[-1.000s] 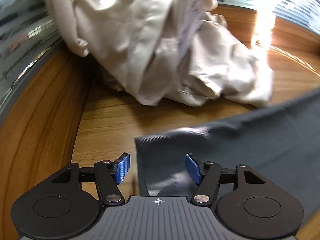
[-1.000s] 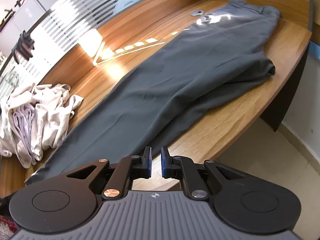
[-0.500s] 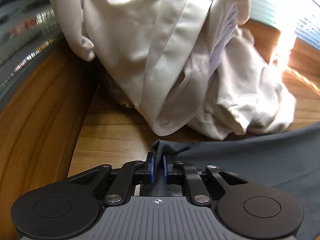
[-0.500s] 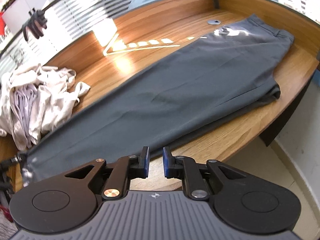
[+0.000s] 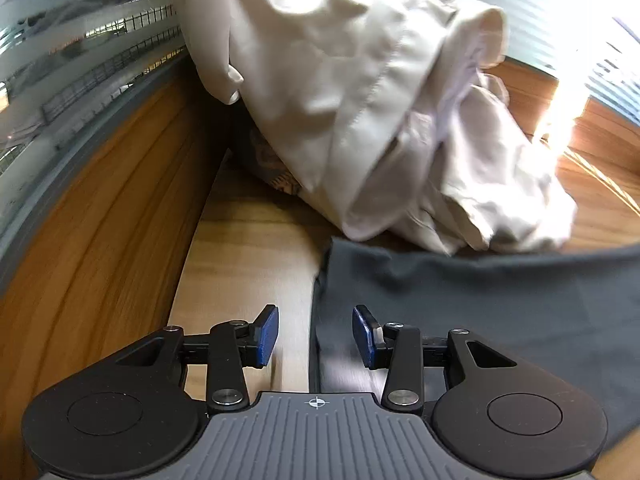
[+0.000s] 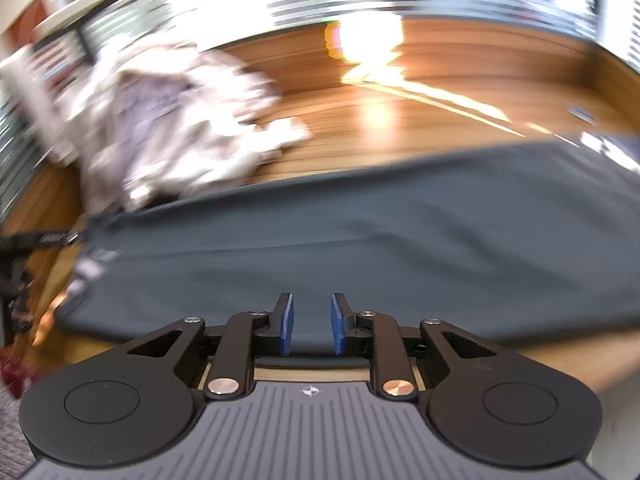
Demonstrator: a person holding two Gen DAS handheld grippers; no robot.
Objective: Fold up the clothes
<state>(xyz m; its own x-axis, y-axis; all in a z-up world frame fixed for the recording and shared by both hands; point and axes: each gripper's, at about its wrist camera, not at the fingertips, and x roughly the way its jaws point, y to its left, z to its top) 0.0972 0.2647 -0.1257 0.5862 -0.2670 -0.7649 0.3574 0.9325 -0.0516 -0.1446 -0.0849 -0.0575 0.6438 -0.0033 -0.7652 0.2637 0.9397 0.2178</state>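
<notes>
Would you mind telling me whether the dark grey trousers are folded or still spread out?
Spread out: the dark grey trousers lie flat lengthwise across the wooden table, no fold visible.

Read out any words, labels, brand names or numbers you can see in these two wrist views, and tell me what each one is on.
No readable text in either view.
Left gripper housing: only a small crosshair mark, no letters.
Right gripper housing: the same crosshair mark.
Grey trousers, cream clothes pile, wooden table: no label or print visible; the right view is motion-blurred.

I count one flat dark grey fabric trousers (image 6: 360,248) under my tools, one crumpled cream cloth heap (image 5: 380,100) ahead, one brown wooden table (image 5: 248,248).
</notes>
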